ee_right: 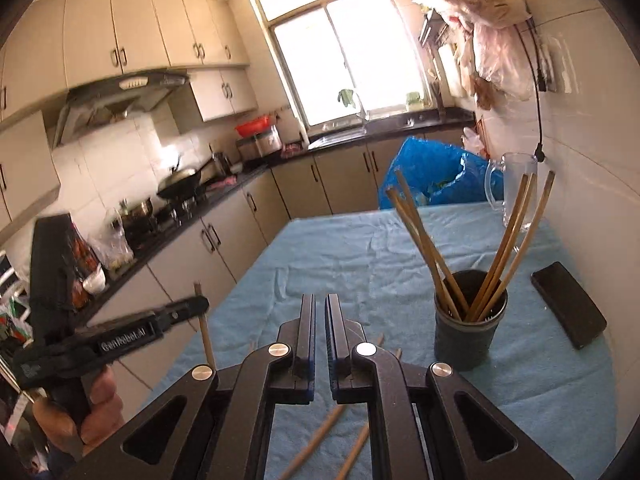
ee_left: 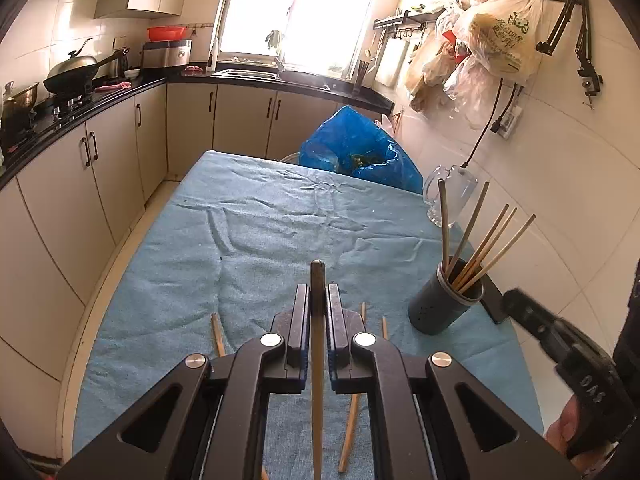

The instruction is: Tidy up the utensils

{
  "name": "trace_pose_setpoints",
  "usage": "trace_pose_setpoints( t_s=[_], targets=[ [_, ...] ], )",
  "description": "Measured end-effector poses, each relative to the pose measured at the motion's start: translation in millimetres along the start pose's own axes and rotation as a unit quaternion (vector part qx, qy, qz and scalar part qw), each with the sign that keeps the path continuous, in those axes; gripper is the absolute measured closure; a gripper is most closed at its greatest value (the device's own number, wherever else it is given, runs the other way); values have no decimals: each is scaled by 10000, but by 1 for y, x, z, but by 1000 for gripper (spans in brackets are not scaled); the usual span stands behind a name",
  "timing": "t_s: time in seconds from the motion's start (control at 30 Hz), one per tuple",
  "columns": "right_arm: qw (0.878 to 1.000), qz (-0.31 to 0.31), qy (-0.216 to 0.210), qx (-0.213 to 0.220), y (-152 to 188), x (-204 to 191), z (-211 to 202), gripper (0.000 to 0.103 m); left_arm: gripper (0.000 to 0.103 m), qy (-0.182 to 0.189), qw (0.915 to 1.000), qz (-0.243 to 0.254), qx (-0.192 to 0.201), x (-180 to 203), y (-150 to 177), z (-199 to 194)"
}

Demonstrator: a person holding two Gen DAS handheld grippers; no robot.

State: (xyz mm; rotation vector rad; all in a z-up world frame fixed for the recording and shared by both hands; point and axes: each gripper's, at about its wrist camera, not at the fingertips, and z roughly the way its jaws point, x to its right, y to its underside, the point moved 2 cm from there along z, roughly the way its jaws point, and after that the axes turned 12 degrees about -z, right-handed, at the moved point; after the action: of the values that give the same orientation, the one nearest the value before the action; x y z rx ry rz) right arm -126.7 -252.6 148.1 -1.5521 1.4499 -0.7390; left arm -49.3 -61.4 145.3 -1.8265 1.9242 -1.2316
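Left tongs [ee_left: 318,300]: clamped on one chopstick [ee_left: 317,360], which stands roughly upright between the pads, tip poking just above them. Held above the surface, w/ the person's hand [ee_right: 86,408] on the handle in the right wrist view.
Right tongs [ee_right: 320,320]: pads close together w/ only a thin gap, nothing btwn them. Over the near part of the surface, left of the holder.
Holder [ee_right: 470,320]: dark round cup, upright on the right side of the surface; in the left wrist view it shows small holes in its side.
Chopsticks in holder [ee_right: 496,248]: several wooden ones, fanned out and leaning on the rim; left wrist view also shows two greyer sticks among them.
Loose chopsticks [ee_right: 316,438]: a few lie flat on the cloth at the near edge, partly hidden under both tongs; exact count unclear.
Surface [ee_left: 260,232]: covered w/ a wrinkled blue cloth.
Phone [ee_right: 568,310]: dark slab lying flat, right of the holder, apart from it.
Glass mug [ee_left: 450,192]: clear, w/ handle, far right by the tiled wall, behind the holder.
Blue bag [ee_left: 356,148]: crumpled plastic at the far end of the surface.
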Motion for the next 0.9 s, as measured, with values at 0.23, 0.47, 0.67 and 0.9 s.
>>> trace_pose_setpoints(
  t_s=[0.23, 0.47, 0.67, 0.9],
  targets=[
    [9944, 343, -170, -987, 20, 11, 60, 71, 96, -33, 9999, -125, -42, -9, 0, 4],
    [9785, 318, 283, -2018, 42, 24, 143, 71, 96, -3, 9995, -289, -100, -27, -3, 7],
    [9624, 282, 620, -2630, 49, 43, 196, 71, 96, 10, 9992, -378, -151, -38, -5, 11],
    [9437, 240, 825, -3195, 57, 58, 223, 79, 96, 58, 9990, -397, -187, -42, -7, 15]
  ],
)
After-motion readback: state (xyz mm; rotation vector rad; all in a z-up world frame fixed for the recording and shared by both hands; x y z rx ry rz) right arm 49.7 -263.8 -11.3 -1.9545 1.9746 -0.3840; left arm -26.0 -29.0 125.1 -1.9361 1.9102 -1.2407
